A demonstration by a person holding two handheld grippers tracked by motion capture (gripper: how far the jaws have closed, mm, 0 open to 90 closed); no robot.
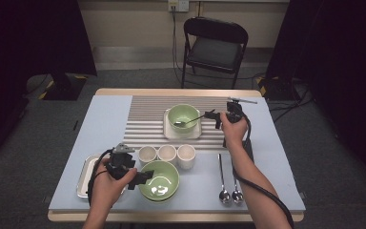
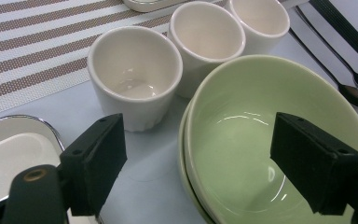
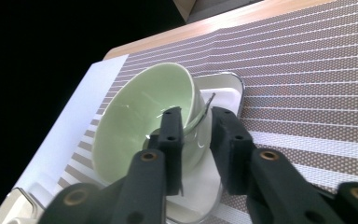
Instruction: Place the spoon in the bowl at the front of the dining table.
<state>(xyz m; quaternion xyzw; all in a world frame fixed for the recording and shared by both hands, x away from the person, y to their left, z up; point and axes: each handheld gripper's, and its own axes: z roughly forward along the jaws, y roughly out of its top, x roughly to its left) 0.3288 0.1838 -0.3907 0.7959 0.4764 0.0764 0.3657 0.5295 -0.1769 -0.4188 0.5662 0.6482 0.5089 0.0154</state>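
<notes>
Spoon placement under way: right gripper (image 1: 211, 115), jaws parted, releases the thin metal spoon (image 1: 190, 119) into the pale green ceramic bowl (image 1: 183, 116); withdrawal should follow. Left gripper (image 1: 140, 177) spread.

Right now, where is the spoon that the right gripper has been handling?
In the high view the spoon lies across the far green bowl on the striped mat, its handle pointing to the right gripper just beside the bowl.

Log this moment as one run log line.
right gripper: open, spoon in far bowl | left gripper: open at near bowl
</notes>
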